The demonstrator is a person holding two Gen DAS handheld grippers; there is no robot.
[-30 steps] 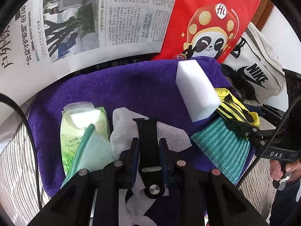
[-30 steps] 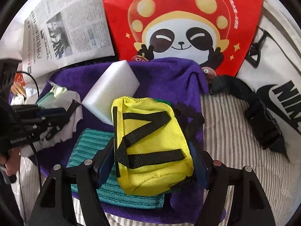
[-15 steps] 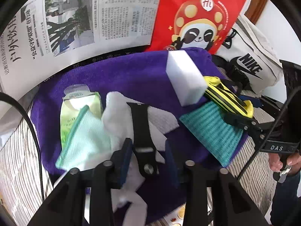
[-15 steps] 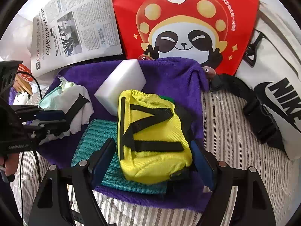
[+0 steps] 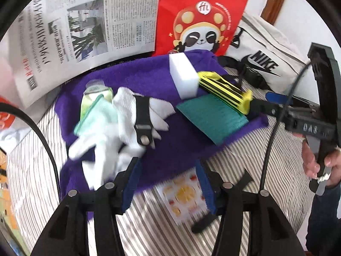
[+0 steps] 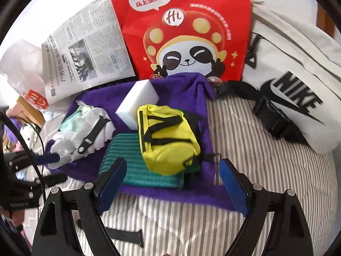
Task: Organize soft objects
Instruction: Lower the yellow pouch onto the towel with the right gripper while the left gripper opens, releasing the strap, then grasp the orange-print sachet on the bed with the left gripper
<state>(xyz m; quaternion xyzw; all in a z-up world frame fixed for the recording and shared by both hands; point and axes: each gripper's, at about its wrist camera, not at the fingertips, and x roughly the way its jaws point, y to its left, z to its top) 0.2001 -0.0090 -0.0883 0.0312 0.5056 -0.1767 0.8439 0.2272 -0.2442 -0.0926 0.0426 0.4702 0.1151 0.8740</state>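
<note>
The soft objects lie gathered on a purple terry towel point(image 6: 181, 89) spread over a striped grey-and-white bed cover point(image 6: 255, 149). A yellow fabric pouch with black straps point(image 6: 166, 140) rests partly on a teal ribbed cloth point(image 6: 127, 149) and touches a white rectangular foam sponge block point(image 6: 138, 102) behind it. To the left, a black watch strap with a metal stud point(image 5: 142, 119) lies across a crumpled white cloth point(image 5: 125, 106), beside a mint-green cloth point(image 5: 100, 115) and a green-and-white soft pack point(image 5: 93, 89). The right gripper point(image 6: 170, 183) has just been opening; its blue-padded fingers point(image 6: 110, 177) stand spread wide, clear of the pouch, with nothing pinched. The left gripper point(image 5: 166, 185) has likewise just been opening; its fingers point(image 5: 132, 183) stand apart, near the towel's front edge, gripping nothing. Behind the towel lie a newspaper point(image 5: 85, 21), a red bag printed with a panda point(image 6: 187, 32) and a white Nike bag point(image 6: 298, 74).
</note>
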